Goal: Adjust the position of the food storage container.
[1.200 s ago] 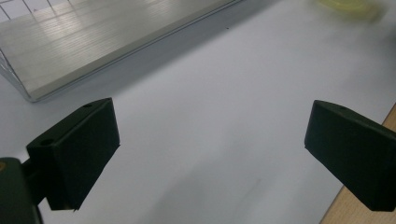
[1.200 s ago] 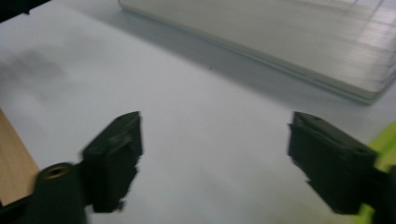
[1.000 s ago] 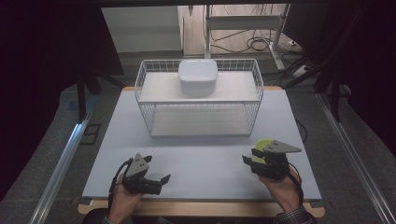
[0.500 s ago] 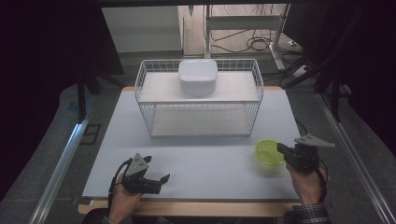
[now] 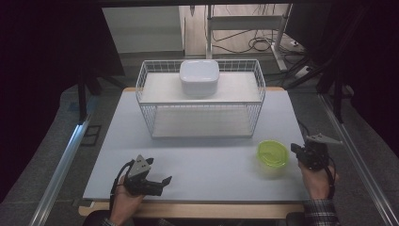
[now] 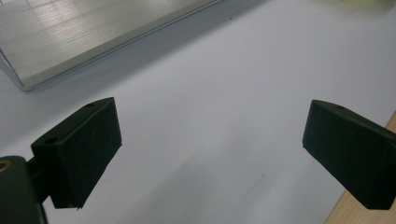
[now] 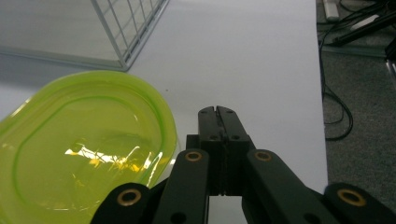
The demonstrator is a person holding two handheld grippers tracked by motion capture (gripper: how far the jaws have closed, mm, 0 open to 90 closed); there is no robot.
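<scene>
A lime-green plastic bowl (image 5: 273,153) sits upright on the white tabletop (image 5: 207,160), right of centre near the front. My right gripper (image 5: 295,149) is just to the right of it, shut, with nothing between the jaws. In the right gripper view the closed jaws (image 7: 218,113) point past the bowl's (image 7: 84,149) right rim, apart from it. My left gripper (image 5: 162,184) rests at the front left, pointing right, its jaws wide open (image 6: 210,154) over bare tabletop.
A white wire rack (image 5: 200,101) stands at the back middle of the table, with a white lidded container (image 5: 198,76) on its top shelf. The rack's corner (image 7: 130,32) is close behind the bowl. Cables lie on the floor to the right (image 7: 341,107).
My right gripper has moved right, off the green bowl, which now stands alone on the table. The left gripper has stayed put.
</scene>
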